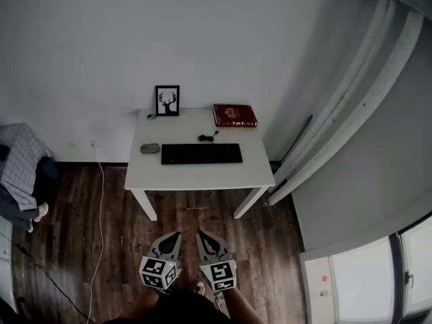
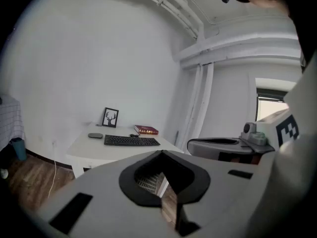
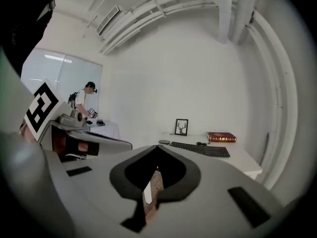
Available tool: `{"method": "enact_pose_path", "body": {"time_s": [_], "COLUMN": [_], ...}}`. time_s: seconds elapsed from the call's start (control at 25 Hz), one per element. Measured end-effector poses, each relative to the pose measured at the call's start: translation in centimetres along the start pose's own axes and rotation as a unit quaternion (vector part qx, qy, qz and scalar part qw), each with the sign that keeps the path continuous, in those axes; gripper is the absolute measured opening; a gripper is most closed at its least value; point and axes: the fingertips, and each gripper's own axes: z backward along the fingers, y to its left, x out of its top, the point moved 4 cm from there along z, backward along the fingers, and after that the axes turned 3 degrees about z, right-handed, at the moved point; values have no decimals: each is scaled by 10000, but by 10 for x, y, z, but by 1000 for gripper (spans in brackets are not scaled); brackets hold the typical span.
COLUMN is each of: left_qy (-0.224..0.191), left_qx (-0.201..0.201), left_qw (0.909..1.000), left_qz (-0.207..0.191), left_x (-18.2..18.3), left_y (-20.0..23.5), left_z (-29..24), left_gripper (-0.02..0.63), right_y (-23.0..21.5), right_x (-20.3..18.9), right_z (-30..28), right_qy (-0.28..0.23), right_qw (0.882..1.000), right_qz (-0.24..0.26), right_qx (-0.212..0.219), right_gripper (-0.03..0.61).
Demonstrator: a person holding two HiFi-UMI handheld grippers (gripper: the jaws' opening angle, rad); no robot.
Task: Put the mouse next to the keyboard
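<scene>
Finding: both tongs are closed and empty. The left gripper [image 1: 172,240] and right gripper [image 1: 206,239] hang side by side low in front of me, over the wood floor and well short of the table [image 1: 202,175]. Each gripper view shows its jaw tips meeting with nothing between them.

Location of the task item: the mouse [image 1: 150,148] lies on the table just off the left end of the keyboard [image 1: 201,154], apart from it by a small gap. A picture frame [image 1: 167,100] and a red book [image 1: 235,115] stand at the far edge, clear of both.

Assessment: the mouse already sits beside the keyboard, so I judge that little or nothing is left to place. Whether it needs to go closer I cannot tell from here.

Recommendations if a pick is needed:
- Close in on the table first; nothing is within reach now.
- Use the left gripper, as the mouse is on that side.
- Open the jaws before descending, then straddle the mouse across its narrow sides.
- Lift only slightly, set it down parallel to the keyboard's edge, and release before withdrawing.
- Keep the idle gripper away from the keys.
</scene>
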Motion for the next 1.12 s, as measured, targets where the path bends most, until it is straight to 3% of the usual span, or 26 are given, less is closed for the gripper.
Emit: {"method": "enact_pose_path", "body": {"time_s": [0.36, 0.64, 0.8, 0.92, 1.12], "left_qy": [-273, 88, 271, 490, 619], "left_qx": [6, 51, -90, -128, -369], "left_qw": [9991, 9998, 9996, 9987, 9974], "left_qz": [-319, -195, -12, 4, -39], "left_x": [34, 24, 18, 6, 15], "left_y": [23, 34, 47, 55, 83], "left_z": [-32, -34, -38, -36, -45], "left_gripper": [3, 2, 3, 3, 3], "right_y": [-21, -6, -2, 6, 17], "right_x": [21, 7, -6, -17, -12], "right_z": [-47, -65, -77, -78, -101], "right_qy": [-356, 268, 804, 964, 1115], "right_qw": [9985, 9972, 9947, 9942, 9926], "right_qz": [386, 509, 535, 335, 415], "right_qx": [136, 486, 343, 344, 230], "right_gripper": [20, 21, 21, 21, 21]}}
